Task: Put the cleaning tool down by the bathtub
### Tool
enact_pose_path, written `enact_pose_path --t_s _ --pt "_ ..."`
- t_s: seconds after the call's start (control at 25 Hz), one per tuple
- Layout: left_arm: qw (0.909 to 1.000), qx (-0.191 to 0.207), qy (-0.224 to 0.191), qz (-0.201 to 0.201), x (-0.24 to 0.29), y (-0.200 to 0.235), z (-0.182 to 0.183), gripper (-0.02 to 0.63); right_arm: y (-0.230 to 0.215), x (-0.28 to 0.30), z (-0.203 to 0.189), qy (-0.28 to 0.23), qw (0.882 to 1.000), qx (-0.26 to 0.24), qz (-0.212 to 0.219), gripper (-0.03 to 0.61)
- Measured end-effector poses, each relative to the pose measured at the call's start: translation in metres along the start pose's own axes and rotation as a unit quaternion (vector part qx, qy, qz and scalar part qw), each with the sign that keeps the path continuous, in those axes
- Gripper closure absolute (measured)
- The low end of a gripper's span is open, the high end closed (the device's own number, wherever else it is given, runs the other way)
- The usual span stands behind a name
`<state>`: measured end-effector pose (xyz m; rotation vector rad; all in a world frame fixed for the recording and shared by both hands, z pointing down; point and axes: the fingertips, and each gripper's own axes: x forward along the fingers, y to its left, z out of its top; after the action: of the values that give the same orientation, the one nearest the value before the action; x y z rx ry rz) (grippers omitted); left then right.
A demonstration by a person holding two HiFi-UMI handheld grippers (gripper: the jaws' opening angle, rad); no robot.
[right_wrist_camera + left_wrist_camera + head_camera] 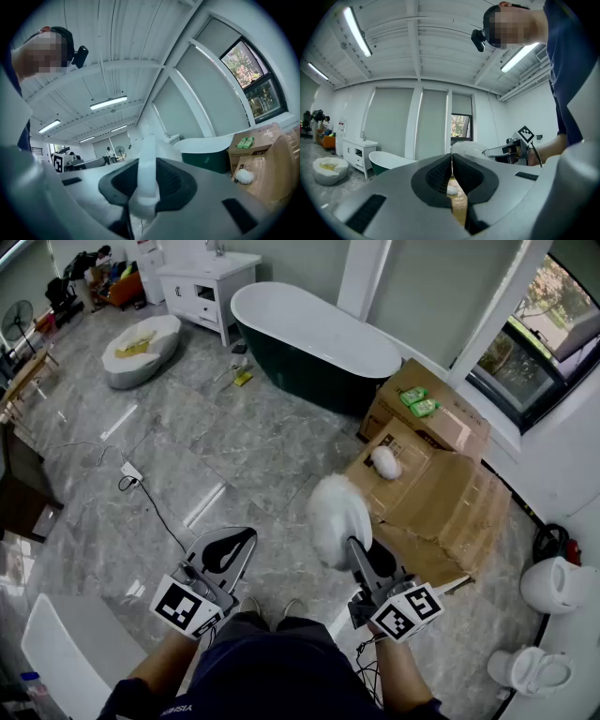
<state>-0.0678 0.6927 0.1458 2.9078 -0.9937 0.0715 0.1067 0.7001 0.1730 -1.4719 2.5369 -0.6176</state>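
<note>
The cleaning tool (338, 515) is a white fluffy head on a white handle (148, 164). My right gripper (360, 557) is shut on that handle, and the fluffy head sticks out ahead over the floor. In the right gripper view the handle runs up between the dark pads (174, 180). My left gripper (228, 552) is shut with nothing in it; its pads (440, 176) meet. The bathtub (314, 341), dark green outside and white inside, stands far ahead; it also shows as the tub (389, 162) and the tub (211, 151) in the gripper views.
Flattened cardboard boxes (441, 493) lie right of the tool, with a white fluffy ball (384, 463) and green packs (419, 401) on them. A white vanity (204, 287) and a round cushion (141, 348) stand at the back left. A cable (141, 486) crosses the floor. A toilet (532, 671) is at right.
</note>
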Motion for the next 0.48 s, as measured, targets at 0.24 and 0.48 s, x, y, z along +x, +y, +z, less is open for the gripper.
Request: enact_pose_path --t_s 0.24,0.48 --pt "1.0 -0.002 -0.001 0.001 -0.001 -0.004 0.0 0.581 0.002 -0.002 -0.001 0.003 1.0 0.003 0.005 0.483" --pt "1.0 -0.002 0.0 0.003 0.001 -0.012 -0.002 0.581 -0.003 -0.01 -0.001 -0.001 1.0 0.003 0.0 0.483"
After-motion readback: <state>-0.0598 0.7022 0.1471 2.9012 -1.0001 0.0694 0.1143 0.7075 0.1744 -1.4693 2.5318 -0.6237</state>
